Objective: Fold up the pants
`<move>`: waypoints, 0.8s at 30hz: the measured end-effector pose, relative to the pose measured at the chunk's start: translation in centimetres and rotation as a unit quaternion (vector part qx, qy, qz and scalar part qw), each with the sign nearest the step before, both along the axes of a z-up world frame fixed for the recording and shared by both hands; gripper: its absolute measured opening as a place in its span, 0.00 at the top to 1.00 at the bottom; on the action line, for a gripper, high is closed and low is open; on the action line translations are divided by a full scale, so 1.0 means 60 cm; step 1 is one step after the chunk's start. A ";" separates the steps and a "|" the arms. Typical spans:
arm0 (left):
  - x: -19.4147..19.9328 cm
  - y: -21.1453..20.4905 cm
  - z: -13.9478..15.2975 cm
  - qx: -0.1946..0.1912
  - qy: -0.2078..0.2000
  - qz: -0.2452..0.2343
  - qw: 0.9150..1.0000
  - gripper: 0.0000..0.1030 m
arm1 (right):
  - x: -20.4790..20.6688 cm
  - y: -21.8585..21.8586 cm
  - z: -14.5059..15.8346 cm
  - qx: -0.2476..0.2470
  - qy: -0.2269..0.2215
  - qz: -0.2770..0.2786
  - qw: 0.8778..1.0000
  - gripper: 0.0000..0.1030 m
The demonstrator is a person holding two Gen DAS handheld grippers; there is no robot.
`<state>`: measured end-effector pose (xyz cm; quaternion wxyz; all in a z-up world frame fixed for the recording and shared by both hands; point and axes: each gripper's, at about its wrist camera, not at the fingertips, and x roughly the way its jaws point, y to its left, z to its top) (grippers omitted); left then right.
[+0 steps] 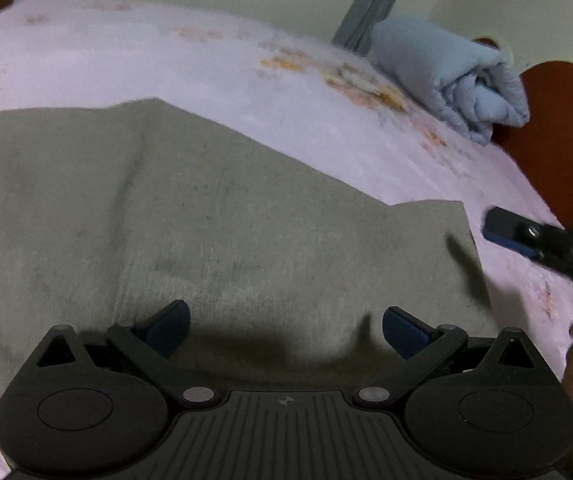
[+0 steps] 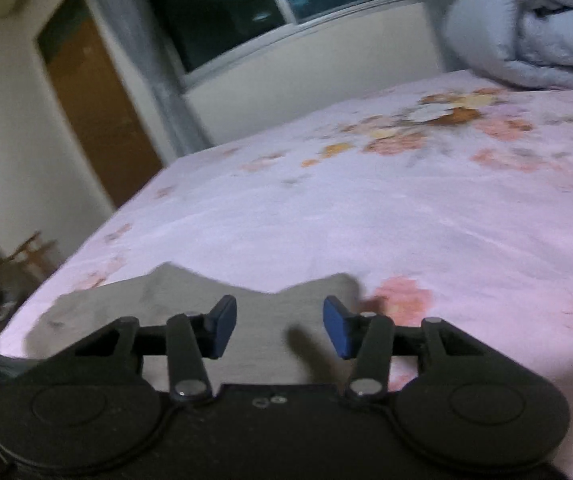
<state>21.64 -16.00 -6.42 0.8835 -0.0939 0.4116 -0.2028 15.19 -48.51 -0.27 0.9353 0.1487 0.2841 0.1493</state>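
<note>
pants: olive-grey soft fabric pants (image 1: 206,216) lie flat on the bed, near its front edge, with a notched far outline in both views.
progress: the cloth looks spread and smoothed, possibly already doubled, though i cannot tell how many layers there are; judging by the wide patch remaining, at least one more fold seems left.
left gripper: black two-finger left gripper with blue pads (image 1: 285,328) hovers low over the pants, jaws spread wide, holding nothing.
right gripper: black right gripper with blue pads (image 2: 278,326) sits at the pants' right-hand edge, jaws apart and empty; its tip also shows at the right of the left view.
bed: pale pink floral bedsheet (image 2: 426,216) covers it.
blanket: a rolled light-blue quilted blanket (image 1: 458,80) rests at the far corner, well apart from the pants.
room: cream walls, a dark window (image 2: 222,8), grey curtain (image 2: 142,60), a brown wooden door (image 2: 98,120).
</note>
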 end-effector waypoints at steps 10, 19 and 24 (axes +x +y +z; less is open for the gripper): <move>-0.060 -0.046 0.017 0.105 -0.051 0.036 0.993 0.00 | 0.112 -0.014 -0.083 -0.020 0.105 0.021 0.994 0.76; -0.015 -0.018 0.041 0.102 -0.054 0.054 0.992 0.00 | 0.044 0.029 -0.022 -0.090 0.037 0.023 0.995 0.68; 0.014 -0.002 0.035 0.123 -0.042 0.061 0.990 0.00 | 0.036 0.075 -0.050 -0.171 0.069 0.039 0.982 0.66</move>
